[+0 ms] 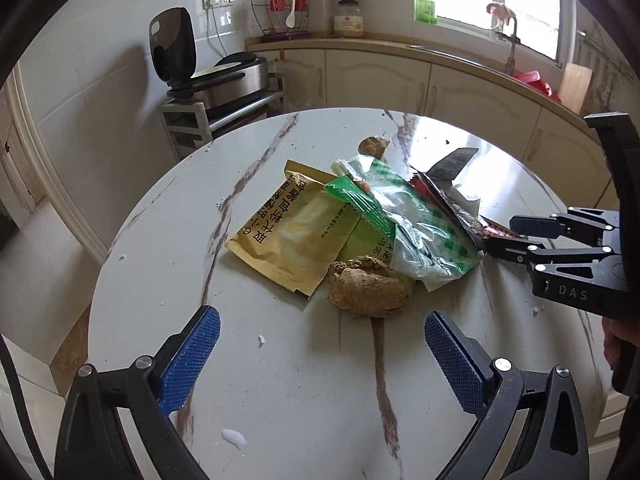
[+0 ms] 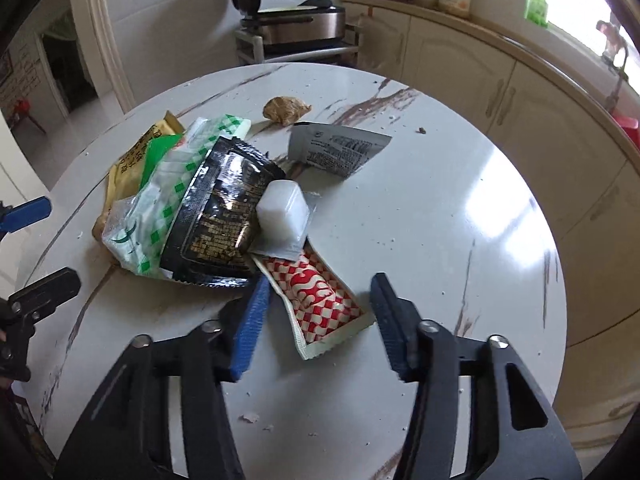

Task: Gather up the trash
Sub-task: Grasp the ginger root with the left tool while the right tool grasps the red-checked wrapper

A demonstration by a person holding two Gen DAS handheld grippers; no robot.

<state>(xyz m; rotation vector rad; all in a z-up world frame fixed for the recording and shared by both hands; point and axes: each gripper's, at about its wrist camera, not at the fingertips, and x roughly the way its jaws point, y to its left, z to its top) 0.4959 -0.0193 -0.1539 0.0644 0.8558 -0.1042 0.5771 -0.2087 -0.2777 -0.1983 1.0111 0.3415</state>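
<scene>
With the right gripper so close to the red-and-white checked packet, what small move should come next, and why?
Probably close the right gripper on the red-and-white checked packet. The packet already lies between its fingers, which do not yet press it, and its near end sticks out of the pile on the table, free to take.

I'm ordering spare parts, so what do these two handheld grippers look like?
Both the left gripper and right gripper share one build: matte black linkage arms with silver pivot pins, and fingers faced with blue knurled pads. The right gripper's black body carries pale "DAS" lettering.
</scene>
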